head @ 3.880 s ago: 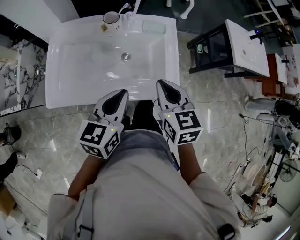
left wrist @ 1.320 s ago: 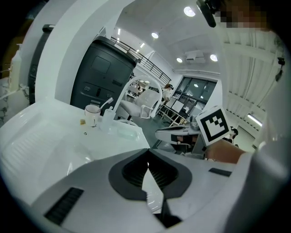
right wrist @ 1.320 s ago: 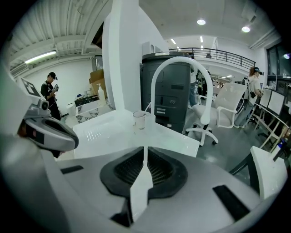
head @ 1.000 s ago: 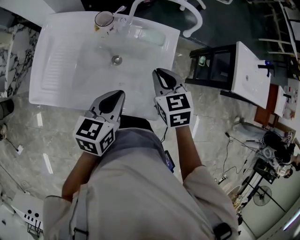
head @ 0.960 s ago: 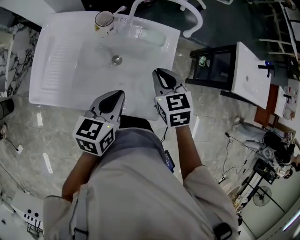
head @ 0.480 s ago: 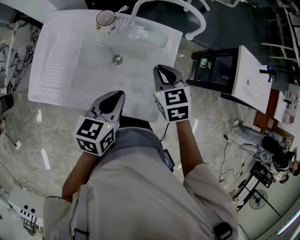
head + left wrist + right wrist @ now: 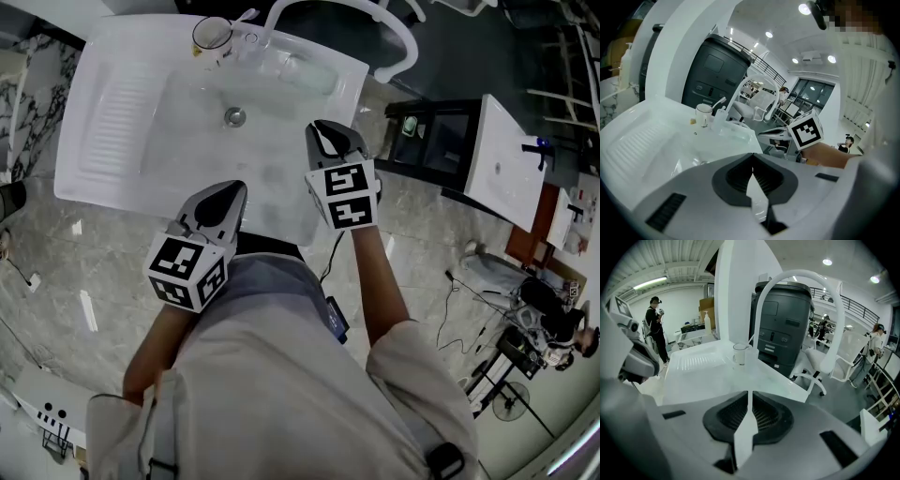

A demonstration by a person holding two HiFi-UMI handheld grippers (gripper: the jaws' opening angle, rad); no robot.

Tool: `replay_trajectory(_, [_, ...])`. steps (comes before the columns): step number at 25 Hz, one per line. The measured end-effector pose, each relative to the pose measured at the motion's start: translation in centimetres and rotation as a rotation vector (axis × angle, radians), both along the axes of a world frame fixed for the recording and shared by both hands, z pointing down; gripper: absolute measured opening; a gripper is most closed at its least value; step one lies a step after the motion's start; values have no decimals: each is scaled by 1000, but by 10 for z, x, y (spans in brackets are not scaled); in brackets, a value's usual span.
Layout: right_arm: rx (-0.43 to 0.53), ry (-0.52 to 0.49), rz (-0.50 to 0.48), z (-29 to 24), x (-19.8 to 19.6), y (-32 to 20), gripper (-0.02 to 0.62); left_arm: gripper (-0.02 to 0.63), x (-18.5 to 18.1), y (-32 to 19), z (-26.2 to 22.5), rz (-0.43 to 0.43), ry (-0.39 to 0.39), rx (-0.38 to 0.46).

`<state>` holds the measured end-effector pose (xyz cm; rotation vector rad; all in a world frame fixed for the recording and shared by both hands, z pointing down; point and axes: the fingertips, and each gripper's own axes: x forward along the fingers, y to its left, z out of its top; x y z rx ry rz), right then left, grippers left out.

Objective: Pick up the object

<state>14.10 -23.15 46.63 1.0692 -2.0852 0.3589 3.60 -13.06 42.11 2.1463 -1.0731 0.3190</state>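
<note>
White sink rim bears an upright cup; left claw and right claw closed, empty.

Left tongs, right tongs: jaws together.

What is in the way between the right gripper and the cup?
Nothing I can see. The cup stands on the sink's far rim, and only bare basin lies between it and the right gripper, whose fingers are shut and empty.
</note>
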Motion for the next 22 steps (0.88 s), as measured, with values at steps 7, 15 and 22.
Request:
replay_trajectory(7, [15, 30, -14, 7, 1, -9, 14, 0, -2, 1, 3, -13, -8, -8])
replay_trajectory(15, [-3, 62, -44, 21, 2, -16, 36, 0, -4, 3, 5, -26, -17, -16])
replay_trajectory(22, [10, 120, -73, 38, 7, -29, 51, 0, -7, 4, 8, -36, -51, -15])
